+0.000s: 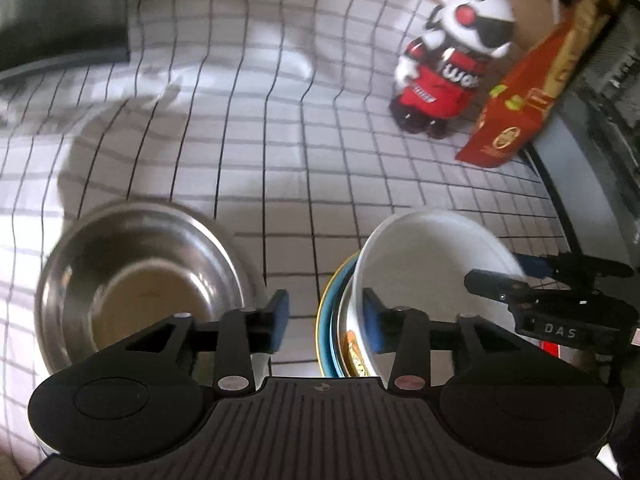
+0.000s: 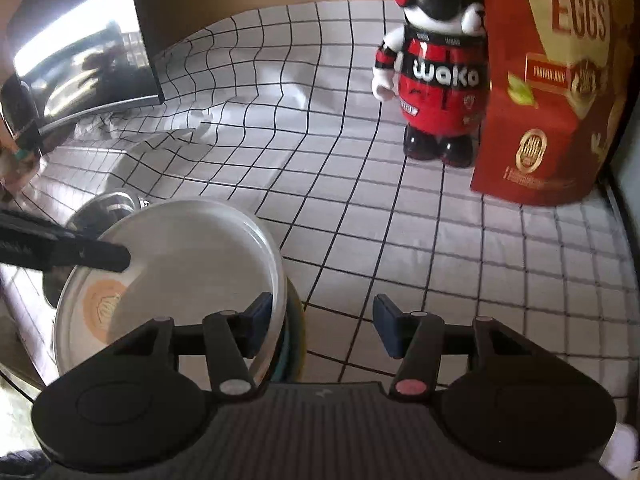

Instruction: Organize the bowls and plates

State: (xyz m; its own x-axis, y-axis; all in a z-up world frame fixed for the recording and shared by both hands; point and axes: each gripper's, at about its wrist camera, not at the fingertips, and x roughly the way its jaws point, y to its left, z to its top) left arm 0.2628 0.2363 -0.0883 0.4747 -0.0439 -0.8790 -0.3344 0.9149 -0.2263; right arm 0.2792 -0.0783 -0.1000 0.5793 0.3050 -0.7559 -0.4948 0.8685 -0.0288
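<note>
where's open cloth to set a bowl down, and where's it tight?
Free: the checkered cloth between the white bowl and the toy figure, and the wrinkled stretch behind the steel bowl. Tight: the narrow gap between the steel bowl and the white bowl's stack, and the corner where the figure stands against the red box.

1. Steel bowl [image 1: 136,280]: near rim hidden under left gripper [image 1: 325,320] body.
2. Blue plate [image 1: 326,320]: mostly covered by white bowl [image 1: 424,256].
3. Box [image 2: 552,80]: cut off above right gripper [image 2: 320,330].
</note>
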